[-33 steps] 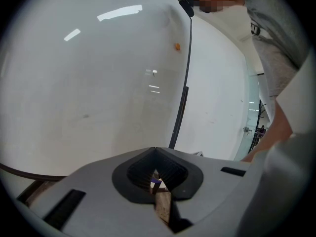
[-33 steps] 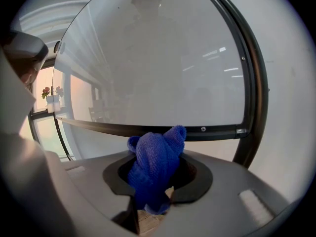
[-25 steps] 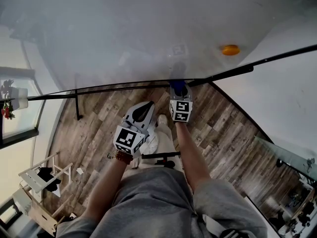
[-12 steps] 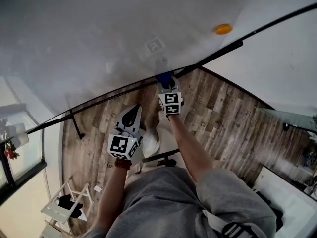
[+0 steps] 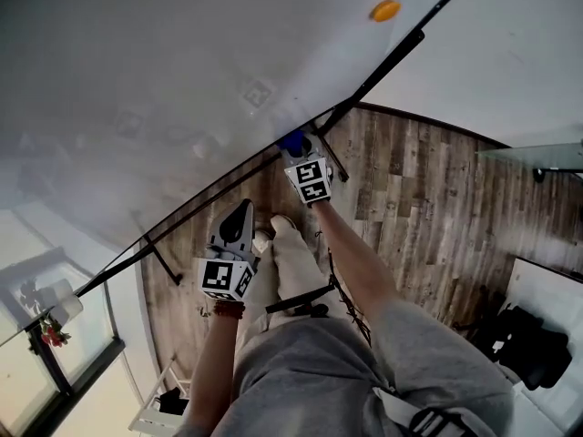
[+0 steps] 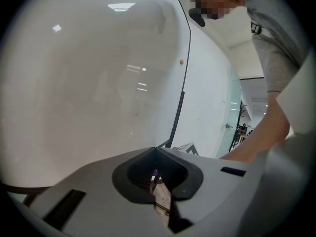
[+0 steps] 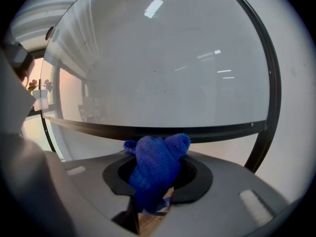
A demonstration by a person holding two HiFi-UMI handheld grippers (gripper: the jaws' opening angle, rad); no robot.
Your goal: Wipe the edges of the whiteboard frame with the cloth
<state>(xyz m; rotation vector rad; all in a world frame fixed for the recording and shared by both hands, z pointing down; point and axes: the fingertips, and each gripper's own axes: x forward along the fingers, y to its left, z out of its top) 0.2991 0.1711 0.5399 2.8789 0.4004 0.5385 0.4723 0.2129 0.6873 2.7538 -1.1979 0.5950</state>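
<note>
The whiteboard (image 5: 182, 71) fills the upper left of the head view, and its black lower frame edge (image 5: 209, 194) runs diagonally. My right gripper (image 5: 299, 149) is shut on a bunched blue cloth (image 5: 291, 141), which sits right at that edge. In the right gripper view the cloth (image 7: 158, 169) bulges out of the jaws just below the frame bar (image 7: 163, 131); I cannot tell whether they touch. My left gripper (image 5: 241, 215) hangs lower and to the left, away from the board. Its jaws are shut on nothing (image 6: 156, 154).
An orange magnet (image 5: 384, 10) sticks to the board near its right frame edge (image 7: 269, 83). A black marker tray (image 5: 383, 62) lies along the lower edge, right of the cloth. A stand leg (image 5: 164, 260) drops to the wooden floor (image 5: 410, 180). Dark bags (image 5: 528, 344) lie at the lower right.
The head view has swung, so the board's lower edge now slants steeply. The right gripper and cloth have slid slightly left along that edge, away from the tray. The left gripper stays low.
</note>
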